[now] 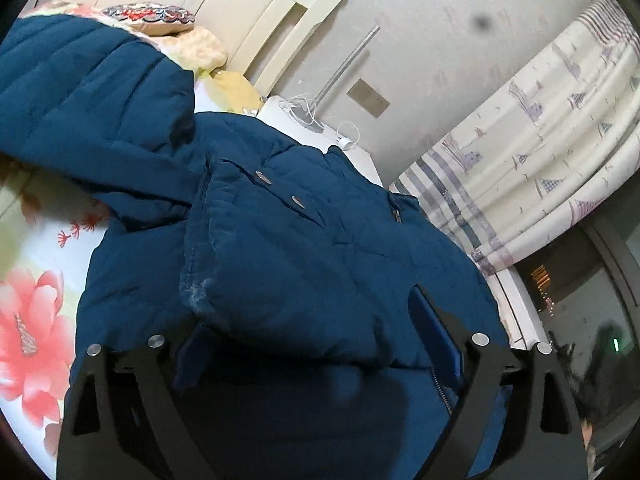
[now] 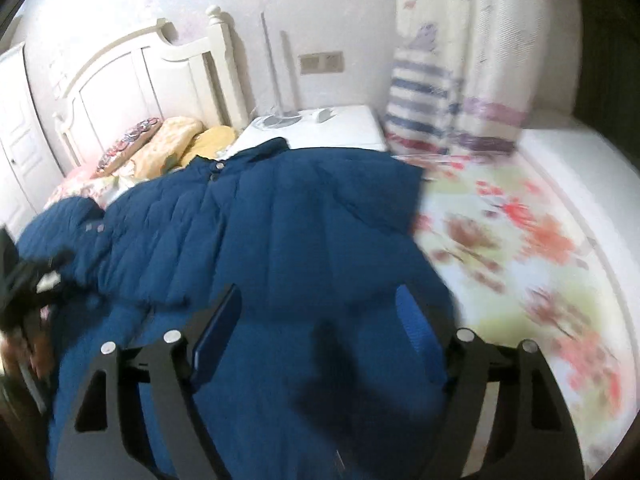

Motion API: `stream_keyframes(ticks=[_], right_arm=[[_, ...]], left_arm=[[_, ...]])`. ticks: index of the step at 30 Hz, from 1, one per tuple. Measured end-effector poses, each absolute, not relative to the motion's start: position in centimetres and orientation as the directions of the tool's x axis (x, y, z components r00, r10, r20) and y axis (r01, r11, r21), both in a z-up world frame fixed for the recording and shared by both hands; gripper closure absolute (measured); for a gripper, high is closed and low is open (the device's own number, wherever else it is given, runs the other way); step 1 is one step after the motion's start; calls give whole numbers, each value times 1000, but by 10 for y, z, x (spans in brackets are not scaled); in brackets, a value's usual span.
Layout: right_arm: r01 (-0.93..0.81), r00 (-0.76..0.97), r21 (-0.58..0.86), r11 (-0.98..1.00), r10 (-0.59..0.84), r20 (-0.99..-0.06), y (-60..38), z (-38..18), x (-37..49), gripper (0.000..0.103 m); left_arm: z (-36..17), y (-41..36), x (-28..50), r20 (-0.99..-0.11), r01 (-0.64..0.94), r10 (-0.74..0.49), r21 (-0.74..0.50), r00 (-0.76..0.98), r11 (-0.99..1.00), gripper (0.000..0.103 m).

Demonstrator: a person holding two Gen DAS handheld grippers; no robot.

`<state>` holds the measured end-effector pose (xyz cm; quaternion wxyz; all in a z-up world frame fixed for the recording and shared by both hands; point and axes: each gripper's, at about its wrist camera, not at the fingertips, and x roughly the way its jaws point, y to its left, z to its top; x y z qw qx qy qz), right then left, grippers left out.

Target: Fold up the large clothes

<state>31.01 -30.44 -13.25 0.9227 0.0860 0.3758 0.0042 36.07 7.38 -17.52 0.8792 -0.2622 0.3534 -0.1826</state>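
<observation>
Your blue puffer jacket (image 1: pixel 304 240) fills mid-frame, quilted, snaps showing, bunched over the floral bed (image 1: pixel 36 300). Left gripper (image 1: pixel 316 332) & right gripper (image 2: pixel 320 316): both wide, fabric between fingers.

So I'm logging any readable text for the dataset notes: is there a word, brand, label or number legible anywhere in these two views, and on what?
None can be read.
Blue puffer jacket: only plain metal snaps, no visible tag or logo.
Curtain: sailboat pictures and stripes, no lettering.
Floral bedsheet: flower print only, blurred.
Wall plate: blank.
Left gripper and right gripper: no markings visible.
</observation>
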Motion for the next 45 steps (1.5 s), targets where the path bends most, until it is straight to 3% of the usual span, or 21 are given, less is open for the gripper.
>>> stream_keyframes(ticks=[2,5,10,18,20,22,26,30,32,35,39,42,45], right_arm=[[67,686,204,977,103,-720,-307,-144,340,26],[156,600,122,980,4,-800,-317,-177,371,25],[221,620,141,965,-27,-784,-327,-182,366,26],[229,576,116,966,-39,-817,-327,-178,369,24],[252,586,169,953,-11,-810,-334,-163,370,24],[260,646,232,937,10,-763,-343,-142,374,24],[171,687,227,959,49,-725,-338,-122,409,24],[117,586,150,982,54,-809,-324,-151,459,24],[203,496,87,975,-25,-868,-332,-174,472,18],[294,522,119,948,-54,-851,-336,-165,470,18],[155,624,72,985,-41,-780,-298,-148,472,17],[97,546,15,995,-40,-837,-281,-171,484,4],[151,530,-1,989,-82,-844,-278,-166,475,7]], left_arm=[[-175,83,360,-516,104,-490,-607,702,788,18],[-166,114,342,-464,1,-368,-620,806,784,18],[-149,148,313,-354,-96,-186,-647,917,756,18],[-143,86,328,-393,109,-375,-554,840,825,18],[-148,67,335,-428,155,-419,-528,801,835,18],[-152,55,339,-462,146,-400,-492,791,858,18],[-163,52,350,-514,121,-400,-492,759,862,17],[-169,60,349,-529,89,-389,-505,754,858,17],[-173,62,352,-552,66,-386,-511,739,857,17],[-177,62,355,-574,51,-388,-515,721,856,17],[-177,58,355,-586,51,-377,-495,717,867,17],[-177,61,354,-580,43,-380,-510,720,859,17],[-178,63,354,-578,40,-384,-518,720,855,17]])
